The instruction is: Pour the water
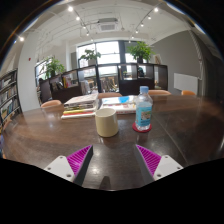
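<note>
Bottle [144,110] and cup [106,122] stand side by side on the table [190,125], beyond our gripper [115,160], whose fingers are spread apart and empty, so we judge this the approach, with reaching for the bottle next.

A dark brown wooden table [40,135] is stretching out ahead of me, and its top is catching a dull sheen from the ceiling lights. A cream-coloured cup [106,122] is standing upright on it, and just beside it, on my right, a clear water bottle [144,110] with a blue label and an orange cap is standing upright too. Farther back, some flat things that look like books or papers [95,103] are lying on the table, spreading toward its far edge; I cannot make out what they are exactly.
</note>
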A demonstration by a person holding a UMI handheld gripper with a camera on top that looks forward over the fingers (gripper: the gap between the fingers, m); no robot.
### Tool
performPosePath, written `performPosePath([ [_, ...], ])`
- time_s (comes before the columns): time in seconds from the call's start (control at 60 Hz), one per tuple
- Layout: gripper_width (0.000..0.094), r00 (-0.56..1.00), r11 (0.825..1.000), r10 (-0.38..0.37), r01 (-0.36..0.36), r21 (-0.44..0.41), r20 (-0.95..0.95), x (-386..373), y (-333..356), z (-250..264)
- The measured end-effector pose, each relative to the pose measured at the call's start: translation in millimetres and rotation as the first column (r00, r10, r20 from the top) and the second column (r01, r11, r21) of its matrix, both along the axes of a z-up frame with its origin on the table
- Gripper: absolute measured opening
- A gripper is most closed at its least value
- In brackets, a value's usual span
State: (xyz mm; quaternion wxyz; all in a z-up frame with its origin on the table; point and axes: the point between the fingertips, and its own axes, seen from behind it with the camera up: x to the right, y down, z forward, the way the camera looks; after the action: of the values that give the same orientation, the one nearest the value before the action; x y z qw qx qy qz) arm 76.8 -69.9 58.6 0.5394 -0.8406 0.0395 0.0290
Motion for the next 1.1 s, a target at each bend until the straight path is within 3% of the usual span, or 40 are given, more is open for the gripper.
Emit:
performPosePath([
  [0.217,0.0863,0.997,0.997,0.062,-0.064,0.046,0.041,-35,-19,47],
  [0.617,0.0859,0.997,0.99,0.066,-0.07,0.122,0.03,-50,-42,106],
  [1.1,0.0857,0.997,0.986,0.066,-0.071,0.15,0.042,-60,-62,114],
])
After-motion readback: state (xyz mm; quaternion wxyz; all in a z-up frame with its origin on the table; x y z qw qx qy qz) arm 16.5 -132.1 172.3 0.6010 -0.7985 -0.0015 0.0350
